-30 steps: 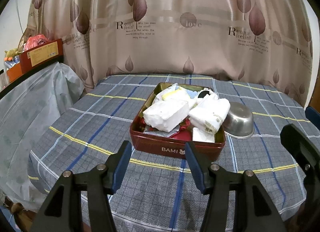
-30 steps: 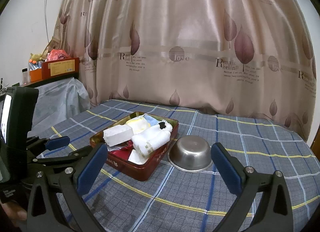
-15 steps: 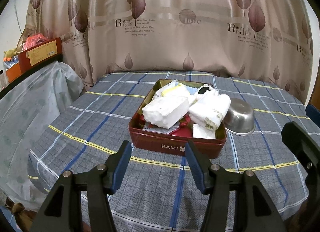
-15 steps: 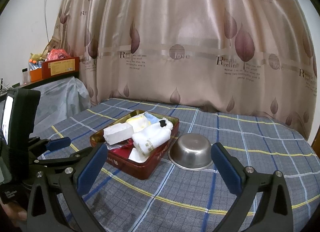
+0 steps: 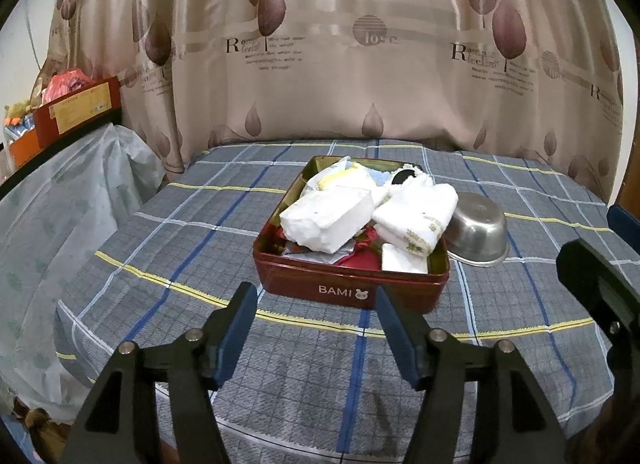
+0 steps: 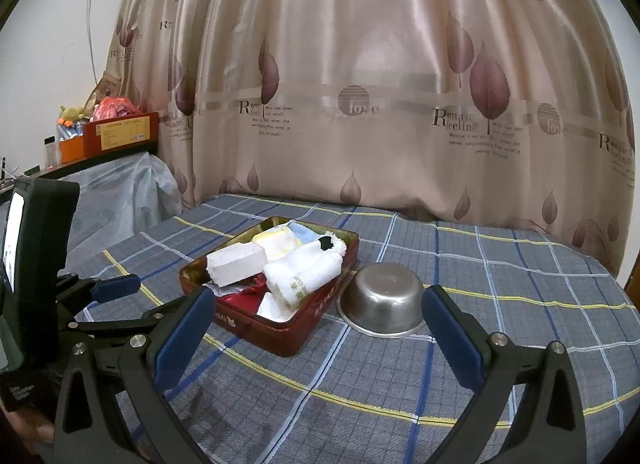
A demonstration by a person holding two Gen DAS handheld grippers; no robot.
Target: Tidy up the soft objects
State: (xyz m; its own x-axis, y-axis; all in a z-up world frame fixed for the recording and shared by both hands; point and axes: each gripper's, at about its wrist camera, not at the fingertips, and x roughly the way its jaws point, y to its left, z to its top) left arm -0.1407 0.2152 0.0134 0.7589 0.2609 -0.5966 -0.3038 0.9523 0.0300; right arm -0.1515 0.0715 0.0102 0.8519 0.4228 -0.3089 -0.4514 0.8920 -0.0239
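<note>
**— What worries you from where you stand?**

Both my tongs are released and empty. The left tongs point(image 5: 314, 320) hang just short of the red BAMI tin point(image 5: 348, 288), the right tongs point(image 6: 318, 328) spread wide before the tin and the steel bowl point(image 6: 382, 300). My fear is the heap: the white wrapped block point(image 5: 330, 217) lies tilted on top of the rest, so if I pinch it near one corner it may slip or drag the crumpled red wrapper point(image 5: 362, 260) out with it. The rolled white towel point(image 5: 416, 219) overhangs the tin's right wall beside the bowl; a careless pull could tip it onto the checked cloth point(image 5: 180, 248), or knock the bowl, which I judge light and quick to slide.

**— And the soft things themselves?**

All are piled in the tin, which sits mid-bench on the checked cloth, the bowl just beside its right wall. The towel is rolled, with gold print on its band. Behind it are a yellow-and-white bundle point(image 5: 344, 179), a bit of pale blue cloth, and something white with a black patch; what that is, I cannot tell. They should squash readily under the pads.
</note>
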